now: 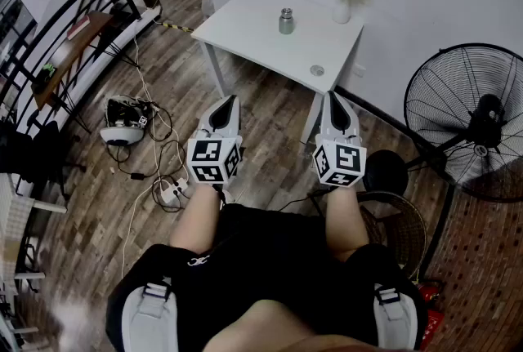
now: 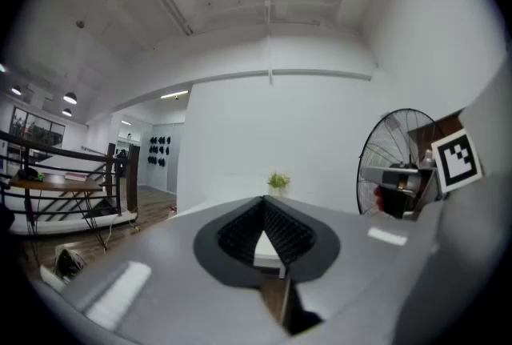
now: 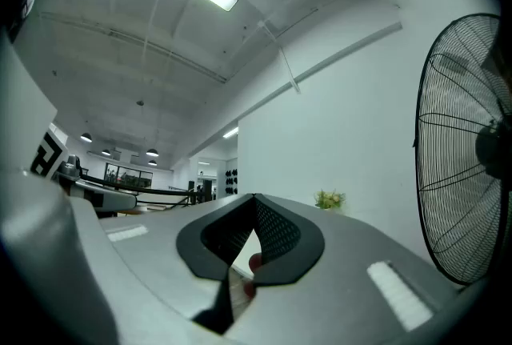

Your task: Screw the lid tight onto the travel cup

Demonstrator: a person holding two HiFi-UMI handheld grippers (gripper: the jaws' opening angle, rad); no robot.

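You're holding both grippers out over the wooden plank floor (image 1: 270, 118), well short of the white rectangular table (image 1: 245, 24); your left gripper (image 1: 228, 101) has its black ribbed jaws pressed together with nothing in them, and the left gripper view shows only the table edge past the tips; your right gripper (image 1: 333, 97) is the same deal, jaws together and empty, tipped up a touch; the small silver metal travel cup (image 1: 286, 20) stands upright near the middle of the table, nowhere near either gripper; the small round grey lid (image 1: 317, 70) lies flat near the table's front corner, well apart from the cup; a white vase of yellow-green flowers (image 1: 343, 6) sits at the far corner by the wall; a big black wire-cage floor fan (image 1: 478, 118) stands off to your right.
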